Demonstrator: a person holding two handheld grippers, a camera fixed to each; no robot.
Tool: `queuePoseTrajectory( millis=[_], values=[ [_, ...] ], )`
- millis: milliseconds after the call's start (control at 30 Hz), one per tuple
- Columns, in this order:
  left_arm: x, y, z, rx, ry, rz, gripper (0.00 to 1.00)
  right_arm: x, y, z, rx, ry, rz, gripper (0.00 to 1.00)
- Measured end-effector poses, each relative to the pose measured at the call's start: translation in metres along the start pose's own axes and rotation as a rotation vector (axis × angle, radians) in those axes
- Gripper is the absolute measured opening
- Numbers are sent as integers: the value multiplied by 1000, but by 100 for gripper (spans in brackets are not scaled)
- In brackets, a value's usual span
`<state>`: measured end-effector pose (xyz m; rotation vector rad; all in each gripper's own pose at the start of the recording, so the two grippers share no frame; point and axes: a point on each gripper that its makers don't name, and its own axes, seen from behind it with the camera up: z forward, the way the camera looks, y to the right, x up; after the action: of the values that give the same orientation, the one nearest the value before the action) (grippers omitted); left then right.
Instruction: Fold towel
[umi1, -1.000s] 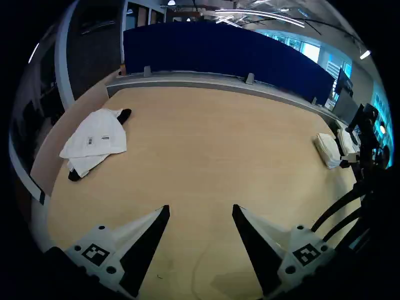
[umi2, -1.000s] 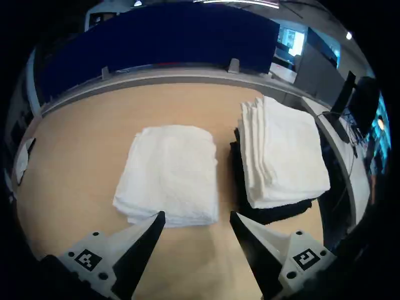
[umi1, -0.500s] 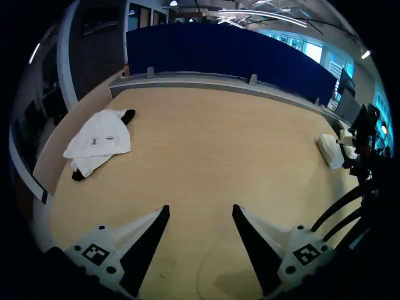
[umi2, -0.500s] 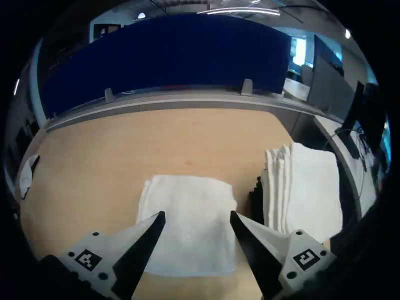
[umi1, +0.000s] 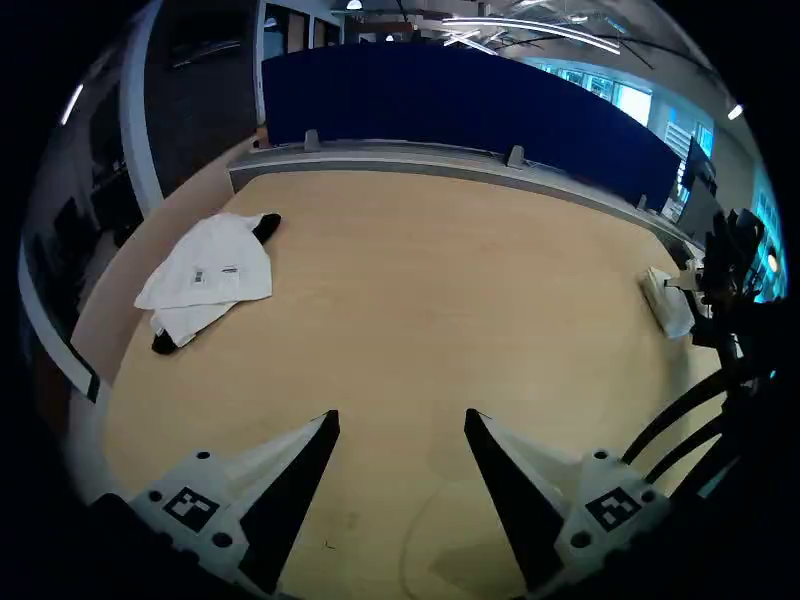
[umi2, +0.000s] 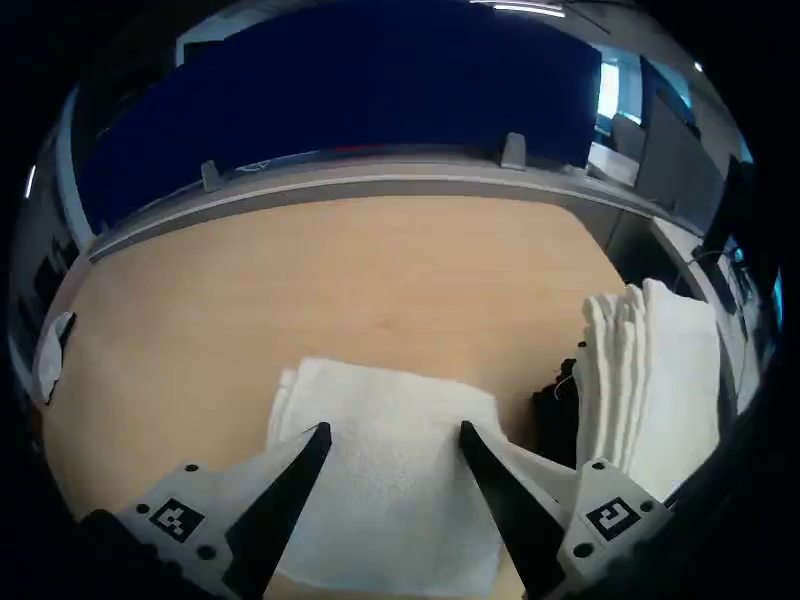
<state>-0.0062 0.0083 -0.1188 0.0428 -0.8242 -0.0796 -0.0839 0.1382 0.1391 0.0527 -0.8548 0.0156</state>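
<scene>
A folded white towel (umi2: 390, 480) lies flat on the wooden table (umi2: 330, 270), directly under my right gripper (umi2: 393, 430), whose fingers stand open over its near half. To its right a stack of folded white towels (umi2: 660, 390) rests on black ones (umi2: 553, 412). My left gripper (umi1: 400, 420) hangs open above bare wood with nothing between its fingers. In the left gripper view the folded towel (umi1: 668, 302) shows small at the far right, beside the other gripper (umi1: 712, 290). A loose heap of white and black towels (umi1: 210, 275) lies at the table's left side.
A blue partition (umi1: 450, 100) on a grey rail (umi1: 440, 160) closes off the table's far edge. Dark cables or stand legs (umi1: 690, 420) cross the right side of the left gripper view. Monitors (umi2: 735, 210) stand beyond the table's right edge.
My right gripper has come forward over the folded towel, which now lies under its fingers; the stack has slid to the view's right edge. The left gripper has drifted slightly.
</scene>
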Motion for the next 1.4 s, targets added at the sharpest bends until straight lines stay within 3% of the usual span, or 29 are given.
queuePoseTrajectory(
  millis=[200, 400, 700, 900, 1100, 1267, 1400],
  values=[
    [0, -2, -1, 2, 1, 1, 93, 2, -1, -2, 1, 9, -5, 100],
    [5, -3, 0, -2, 11, 1, 93, 13, -10, -21, 12, 58, -7, 100],
    [8, -4, -2, -10, 16, -5, 93, -20, -20, -50, 9, 76, -4, 100],
    [7, -5, -2, -11, 19, -7, 93, -50, -19, -56, -11, 52, -6, 100],
    [7, -5, -3, -9, 19, 2, 93, -66, -17, -47, -14, 21, -19, 100],
    [8, -7, -4, -9, 23, 0, 93, -64, -18, -48, -15, 22, -25, 100],
    [9, -8, -4, -11, 28, -5, 93, -52, -25, -62, -6, 56, -17, 100]
  ],
)
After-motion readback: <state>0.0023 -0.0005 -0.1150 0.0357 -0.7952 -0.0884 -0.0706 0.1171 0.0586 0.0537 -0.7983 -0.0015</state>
